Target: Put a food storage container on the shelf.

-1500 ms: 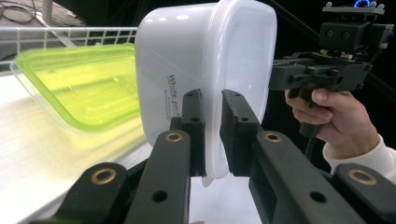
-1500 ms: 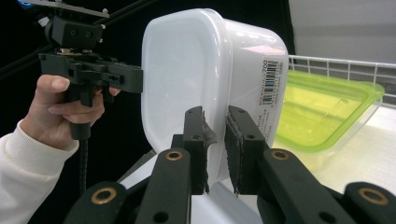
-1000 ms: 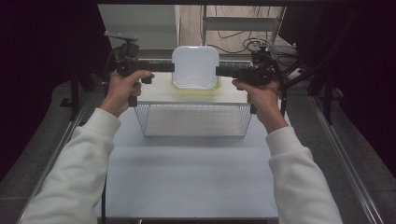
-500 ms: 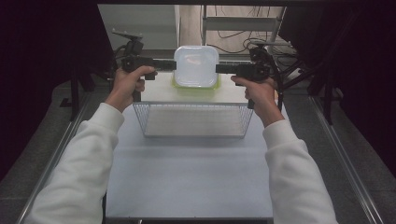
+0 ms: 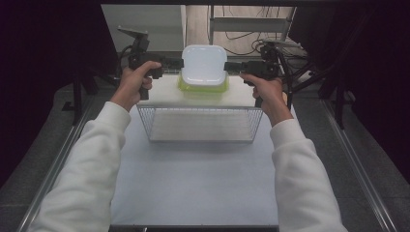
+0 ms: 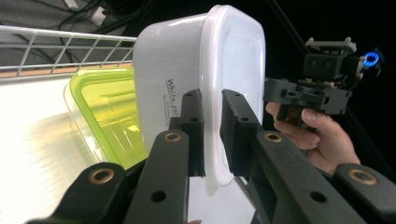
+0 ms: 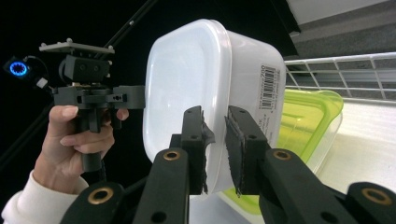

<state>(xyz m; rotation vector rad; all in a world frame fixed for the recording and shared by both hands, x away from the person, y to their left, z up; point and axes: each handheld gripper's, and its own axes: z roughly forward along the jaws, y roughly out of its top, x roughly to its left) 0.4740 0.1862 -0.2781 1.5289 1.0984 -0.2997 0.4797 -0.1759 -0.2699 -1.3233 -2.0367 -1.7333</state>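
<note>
A white lidded container (image 5: 204, 63) hangs between my two grippers, above a clear container with a green lid (image 5: 203, 89) that lies in a wire basket (image 5: 200, 108). My left gripper (image 5: 180, 63) is shut on the lid's left rim; in the left gripper view its jaws (image 6: 212, 130) pinch the rim of the white container (image 6: 173, 70). My right gripper (image 5: 227, 65) grips the opposite rim. Its jaws (image 7: 215, 144) have just eased open slightly, with the rim of the white container (image 7: 187, 79) still pressed between the pads. The green-lidded container (image 7: 303, 121) lies just beneath.
The wire basket stands across the far half of the white table (image 5: 193, 183). Metal rails run along both sides of the table. Cables and a shelf frame (image 5: 251, 24) lie behind the basket. Dark curtains close off both sides.
Both hands have carried the white container farther from the person and slightly down. It now hangs over the green-lidded container.
</note>
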